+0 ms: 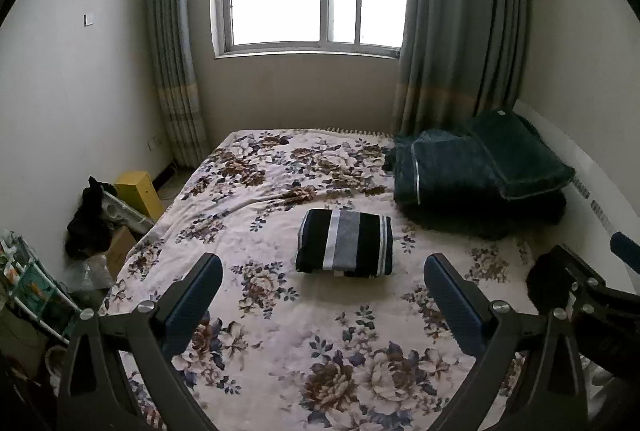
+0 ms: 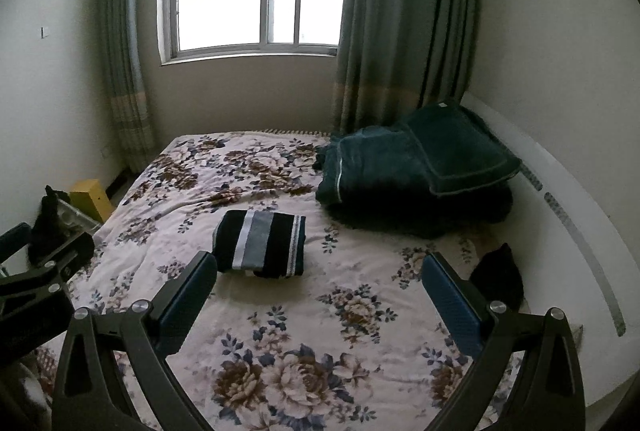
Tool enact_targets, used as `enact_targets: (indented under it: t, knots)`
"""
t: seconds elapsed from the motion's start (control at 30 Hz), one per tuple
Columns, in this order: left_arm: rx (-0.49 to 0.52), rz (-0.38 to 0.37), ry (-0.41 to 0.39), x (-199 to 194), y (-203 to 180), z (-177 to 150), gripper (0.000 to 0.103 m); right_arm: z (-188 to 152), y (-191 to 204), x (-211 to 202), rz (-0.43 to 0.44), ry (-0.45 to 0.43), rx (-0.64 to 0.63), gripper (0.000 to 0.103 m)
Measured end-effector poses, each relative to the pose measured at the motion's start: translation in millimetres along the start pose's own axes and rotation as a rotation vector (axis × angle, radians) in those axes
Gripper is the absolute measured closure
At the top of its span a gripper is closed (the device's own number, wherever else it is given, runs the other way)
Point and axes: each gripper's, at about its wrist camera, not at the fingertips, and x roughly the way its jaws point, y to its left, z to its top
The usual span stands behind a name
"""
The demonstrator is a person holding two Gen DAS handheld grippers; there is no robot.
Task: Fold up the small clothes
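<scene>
Left gripper (image 1: pixel 323 273): jaws wide apart, nothing between them; held above the bed, nearer the camera than the striped bundle and pointed at it.
Right gripper (image 2: pixel 318 273): jaws wide apart, likewise empty; above the bed, in front and to the right of the striped bundle, well clear of it.
Striped bundle (image 1: pixel 344 243): small garment, black with white and grey bands, already folded into a compact rectangle; lies flat at mid-bed, touched by neither gripper.
Black item (image 2: pixel 498 281): small dark cloth lying on the bed to the right of the striped bundle, near the bed's right edge; probably the next garment to fold, though its shape is too dark to read.
Bed cover (image 1: pixel 280 331): floral, soft, with creases running left of the striped bundle.
Green bedding (image 1: pixel 476 171): dark folded pile behind and to the right of the striped bundle, against the curtain.
Floor clutter (image 1: pixel 96 227): boxes and dark cloth to the left of the striped bundle, off the bed.
Risk, bundle: a jaw sweeping low across the bed could catch the striped bundle's edge and pull the fold open.
Risk, cover: closing the jaws on the black item may pinch the floral cover as well, dragging it and shifting the striped bundle.
Risk, visibility: black cloth in dim light hides its edges; a grip on a middle layer rather than a corner would bunch it.
Risk, crowding: both grippers reaching right could knock together.
</scene>
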Motion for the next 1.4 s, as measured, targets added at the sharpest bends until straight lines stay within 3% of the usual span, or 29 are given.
enact_targets:
  t: [1.4]
  knots:
    - [0.002, 0.026, -0.031, -17, 3, 11, 0.000, 6, 5, -6, 0.017, -0.027, 0.005, 0.000]
